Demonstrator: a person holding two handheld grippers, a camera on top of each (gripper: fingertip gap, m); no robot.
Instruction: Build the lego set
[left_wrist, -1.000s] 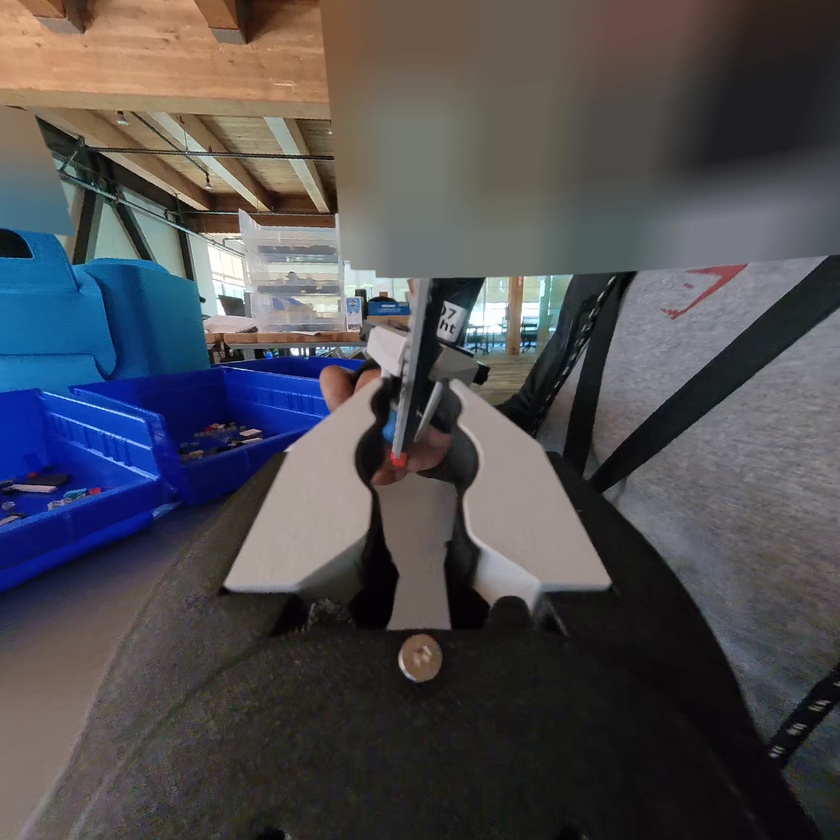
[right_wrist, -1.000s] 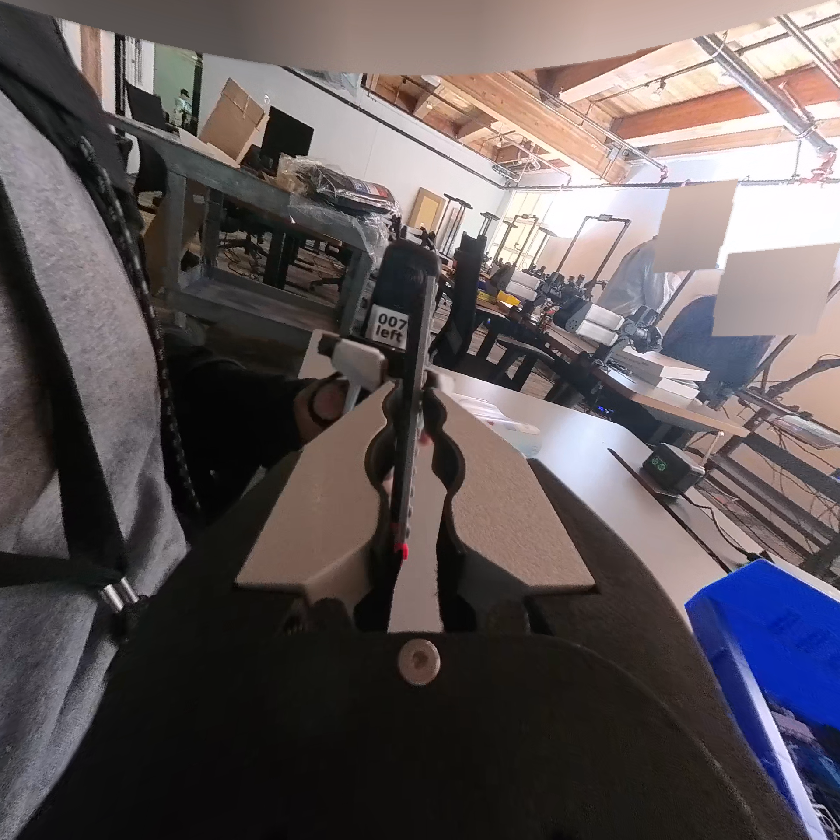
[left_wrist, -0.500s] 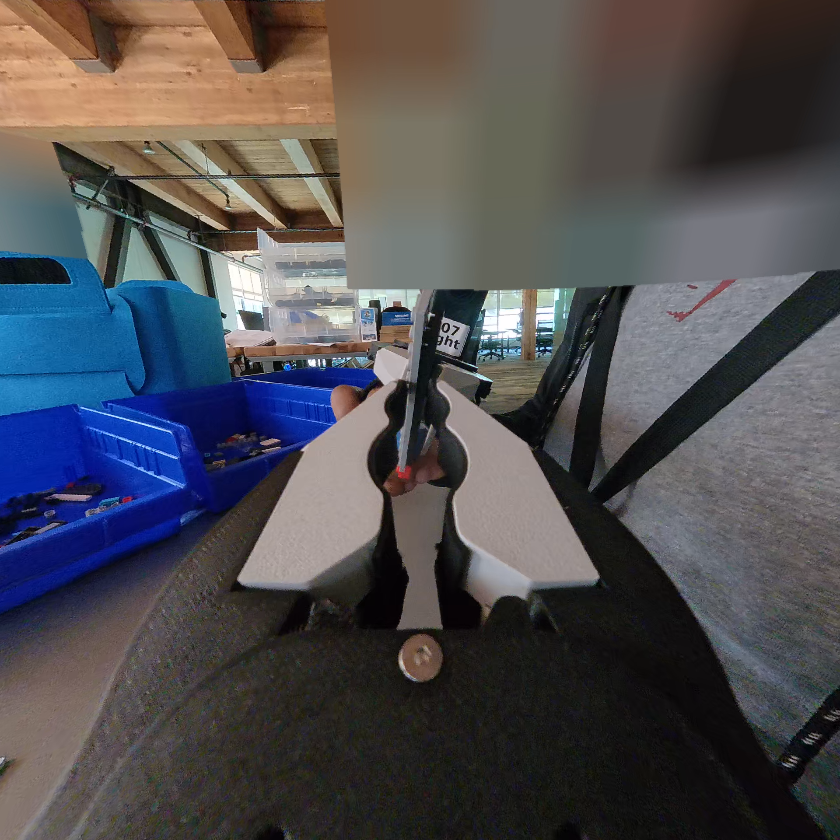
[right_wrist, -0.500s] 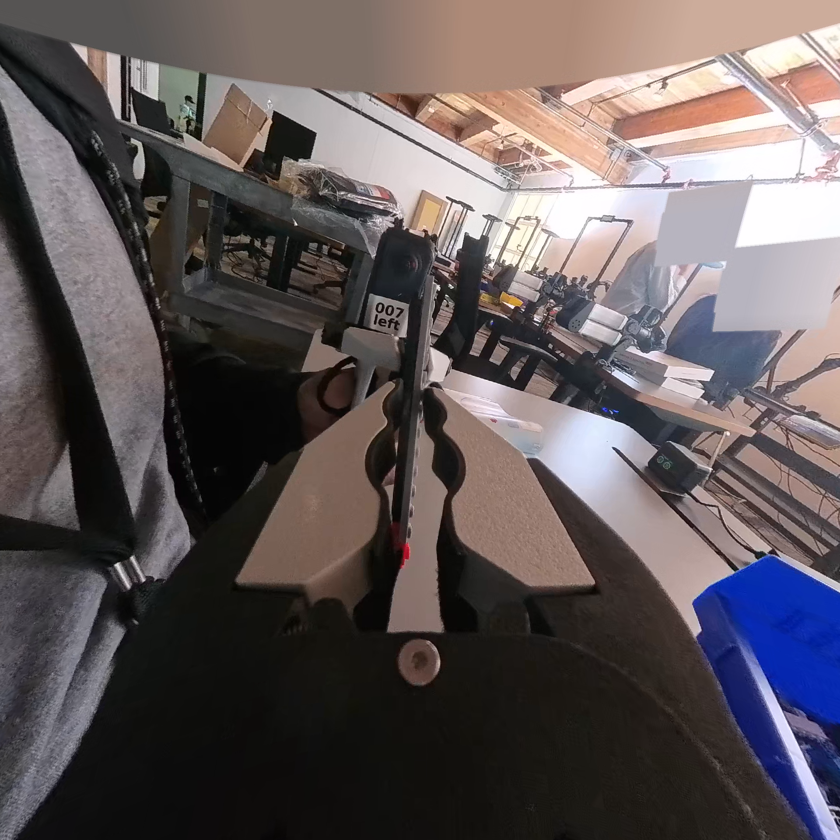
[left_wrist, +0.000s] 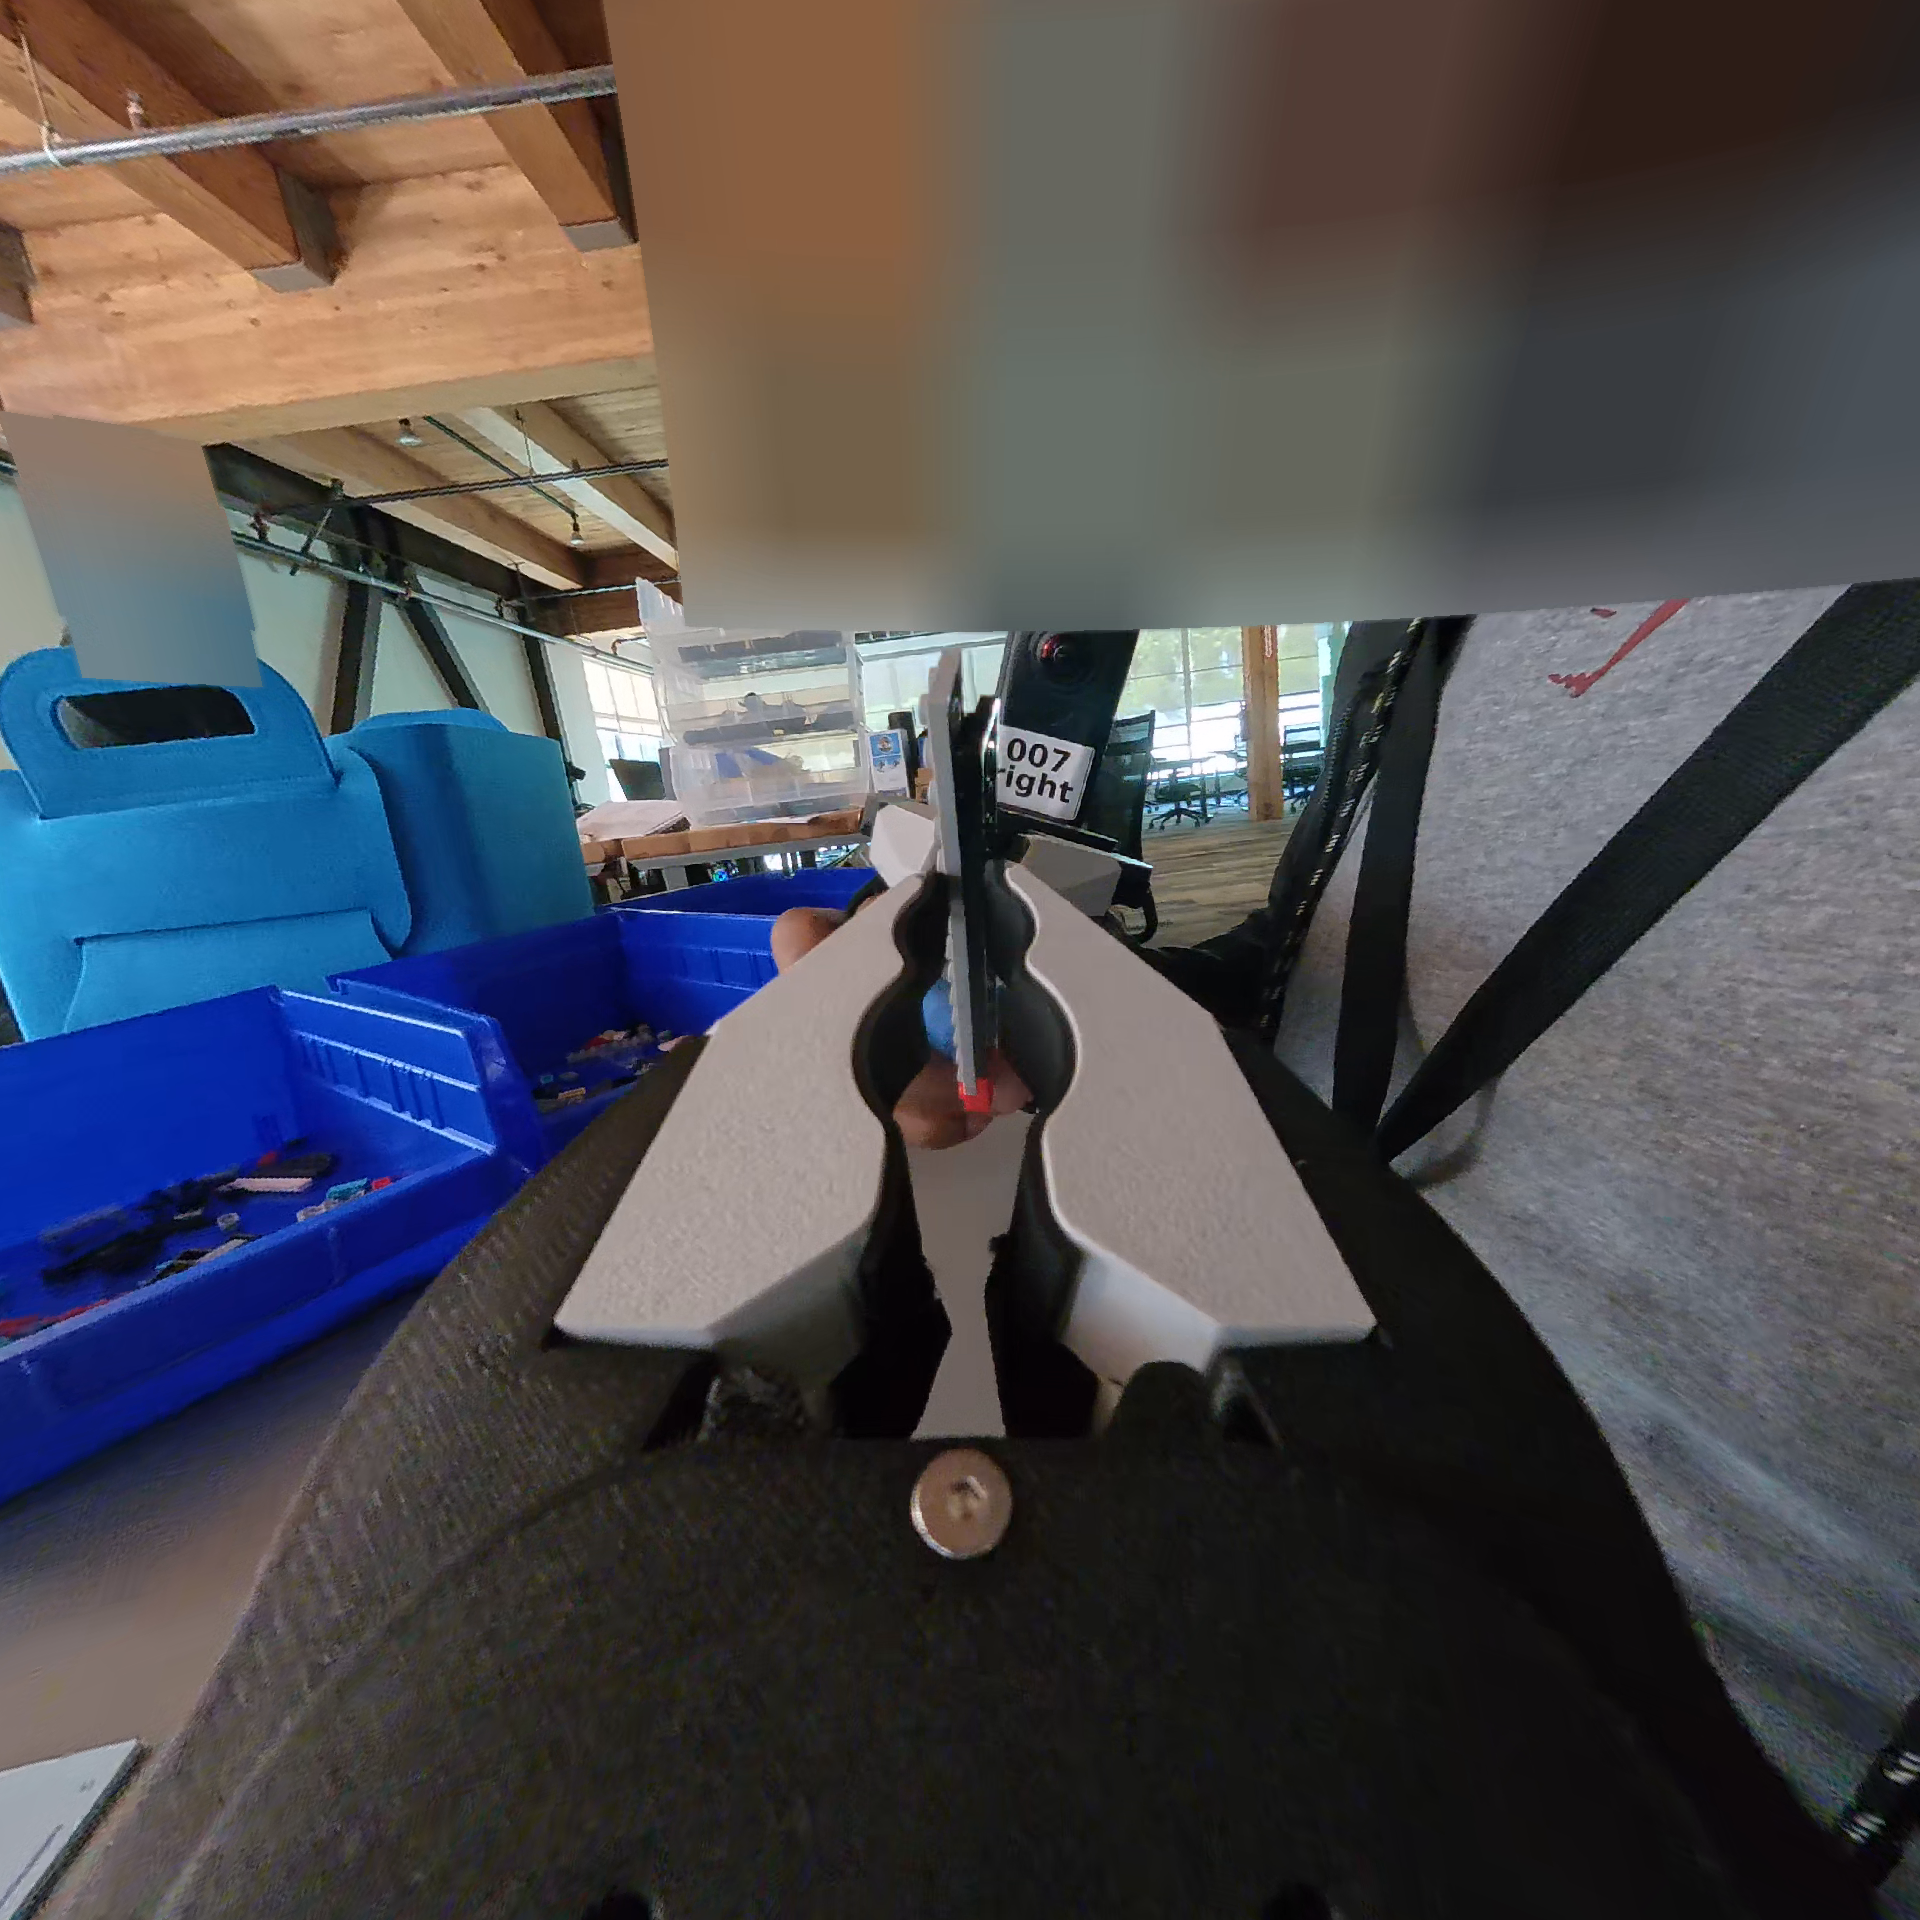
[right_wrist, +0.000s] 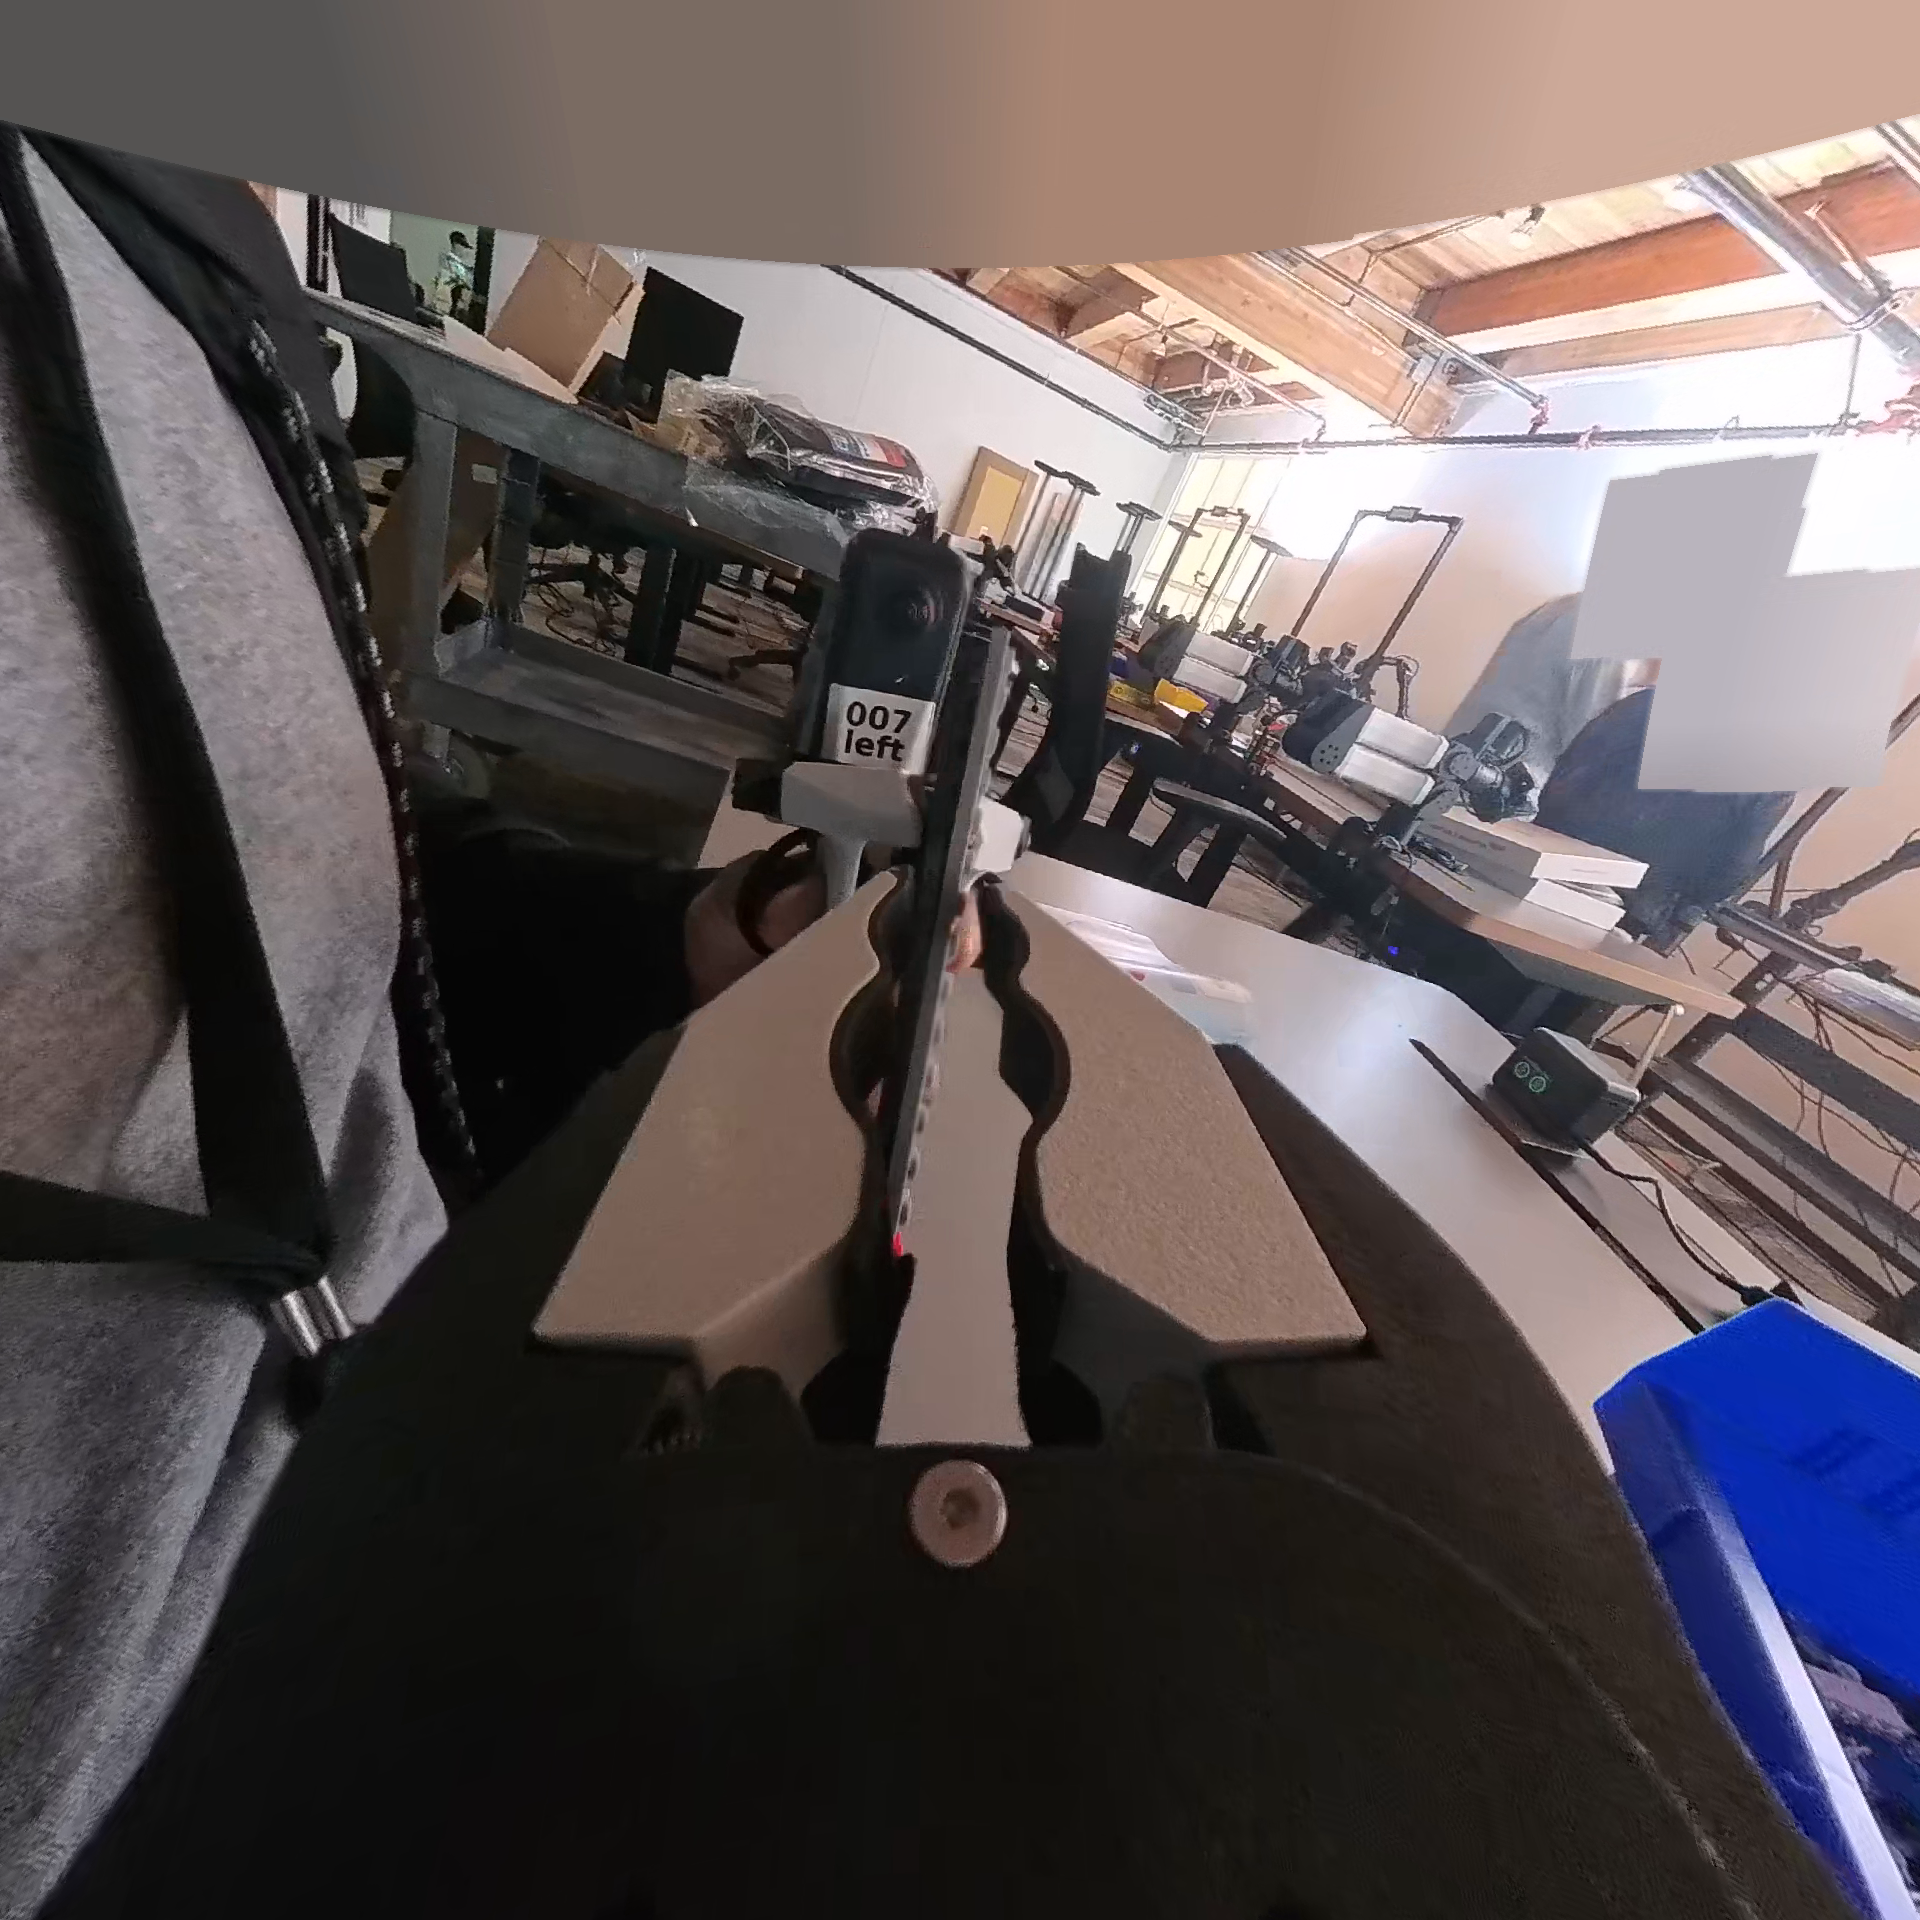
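Small pieces (left_wrist: 197, 1216) in the blue bin (left_wrist: 405, 1049) are too tiny to tell apart.

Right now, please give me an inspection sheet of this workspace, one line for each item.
Surface: grey table, partly bare.
Job's things: thin lego plate assembly held on edge, red piece at its near end; loose pieces in blue bins.
Clutter: small black device on the table.
Grippers: left gripper and right gripper both shut on the lego plate assembly, facing each other.
Cables: thin cable near the device.
Surroundings: workshop benches, wooden ceiling beams.
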